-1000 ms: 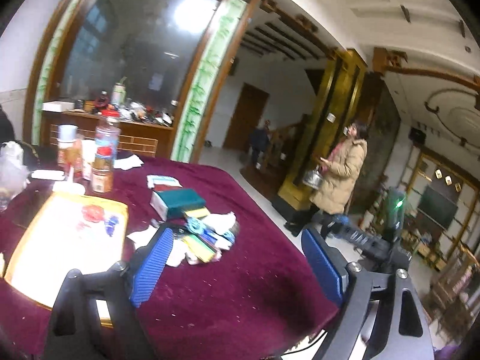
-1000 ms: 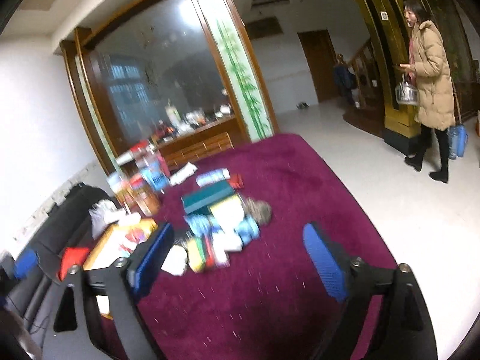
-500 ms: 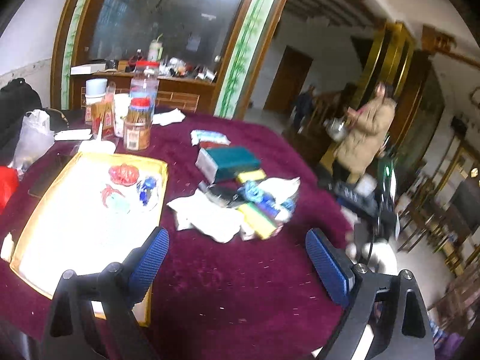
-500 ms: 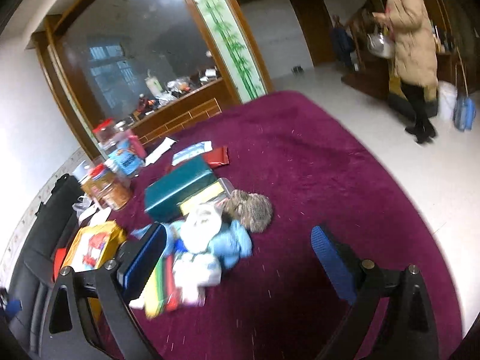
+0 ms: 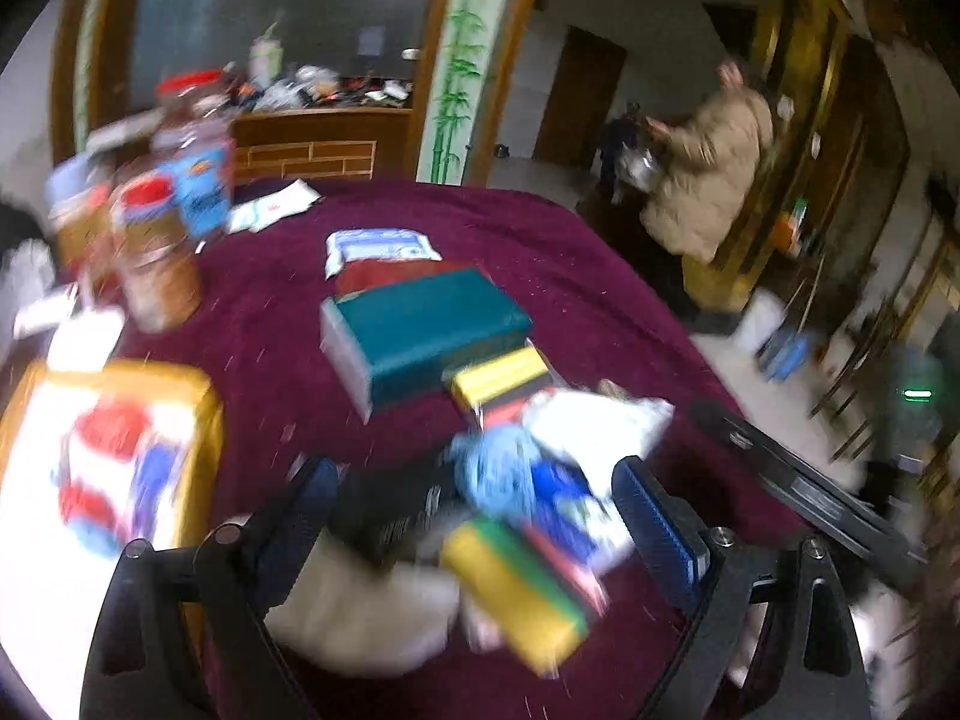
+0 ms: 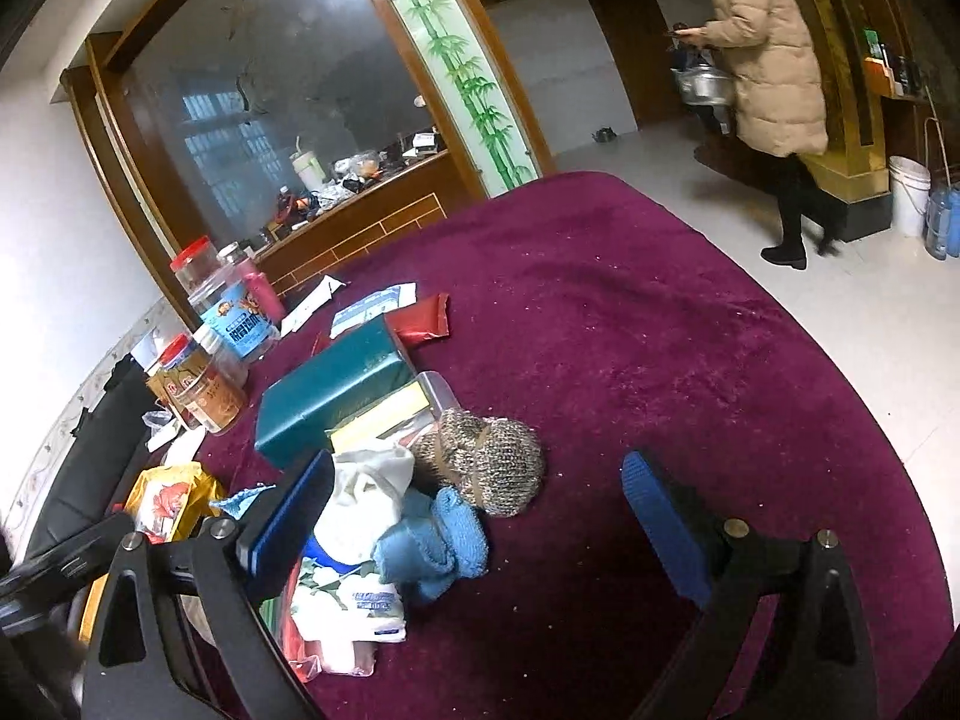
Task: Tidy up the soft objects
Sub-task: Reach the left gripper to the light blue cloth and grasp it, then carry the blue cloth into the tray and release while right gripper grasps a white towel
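Burgundy velvet tablecloth (image 6: 690,360), with our soft things heaped at its near left.

We hold both claws spread wide and empty: the left gripper (image 5: 474,516) frames the sponges (image 5: 522,588) and a blue cloth (image 5: 498,474), the right gripper (image 6: 474,516) frames blue socks (image 6: 438,540) and a knitted bundle (image 6: 492,462). Socks lie rolled, long axis running left to right; we judge this an approach.

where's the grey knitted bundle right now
In the right wrist view, the grey knitted bundle lies on the purple tablecloth, touching the blue cloth.
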A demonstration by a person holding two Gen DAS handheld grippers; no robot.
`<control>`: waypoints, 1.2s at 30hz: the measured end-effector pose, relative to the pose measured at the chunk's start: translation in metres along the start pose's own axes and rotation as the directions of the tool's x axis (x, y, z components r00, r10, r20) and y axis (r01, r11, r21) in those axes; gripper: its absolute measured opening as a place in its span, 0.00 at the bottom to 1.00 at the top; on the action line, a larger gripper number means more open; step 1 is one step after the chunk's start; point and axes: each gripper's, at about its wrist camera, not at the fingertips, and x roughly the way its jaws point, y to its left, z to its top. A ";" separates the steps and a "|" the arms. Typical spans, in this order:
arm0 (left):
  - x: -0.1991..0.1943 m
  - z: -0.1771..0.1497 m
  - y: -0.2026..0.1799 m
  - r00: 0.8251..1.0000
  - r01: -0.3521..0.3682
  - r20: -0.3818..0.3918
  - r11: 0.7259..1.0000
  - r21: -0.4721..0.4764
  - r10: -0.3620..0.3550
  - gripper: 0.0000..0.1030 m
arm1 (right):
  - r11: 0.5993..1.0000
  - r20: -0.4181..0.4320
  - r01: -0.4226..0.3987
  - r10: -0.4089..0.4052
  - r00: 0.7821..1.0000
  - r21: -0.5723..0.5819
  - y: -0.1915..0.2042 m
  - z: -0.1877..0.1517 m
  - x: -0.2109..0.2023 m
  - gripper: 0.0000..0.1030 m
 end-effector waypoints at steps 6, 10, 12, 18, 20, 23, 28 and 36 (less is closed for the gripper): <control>0.072 -0.004 -0.012 0.980 0.021 -0.197 0.997 0.077 -0.005 0.25 | 1.000 0.016 0.007 -0.007 1.000 0.007 -0.002 0.003 -0.003 0.94; 0.051 -0.005 -0.006 0.990 0.032 -0.135 0.999 0.029 -0.028 0.25 | 0.999 0.003 0.002 -0.002 1.000 0.032 -0.007 0.003 0.000 0.94; 0.021 -0.002 0.002 0.995 0.065 -0.080 0.998 -0.022 -0.066 0.25 | 0.999 -0.006 0.002 -0.002 1.000 0.042 -0.009 0.002 0.001 0.94; -0.076 -0.009 0.016 0.991 0.119 0.078 0.990 -0.080 -0.112 0.26 | 0.999 -0.021 0.017 -0.016 1.000 0.048 -0.011 -0.001 0.004 0.94; -0.097 -0.013 0.022 0.988 0.120 0.113 0.988 -0.100 -0.108 0.26 | 0.999 -0.029 0.025 -0.023 0.999 0.043 -0.011 -0.002 0.006 0.94; -0.142 -0.032 0.042 0.982 0.107 0.171 0.985 -0.134 -0.083 0.26 | 0.999 -0.039 0.049 -0.048 0.998 0.023 -0.010 -0.004 0.010 0.94; -0.196 -0.063 0.081 0.966 0.121 0.248 0.970 -0.209 -0.067 0.26 | 0.996 -0.052 0.090 -0.091 0.994 -0.016 -0.007 -0.009 0.016 0.94; -0.250 -0.105 0.131 0.938 0.092 0.346 0.962 -0.258 0.003 0.26 | 0.993 -0.086 0.016 -0.027 0.996 -0.116 0.042 -0.014 -0.006 0.94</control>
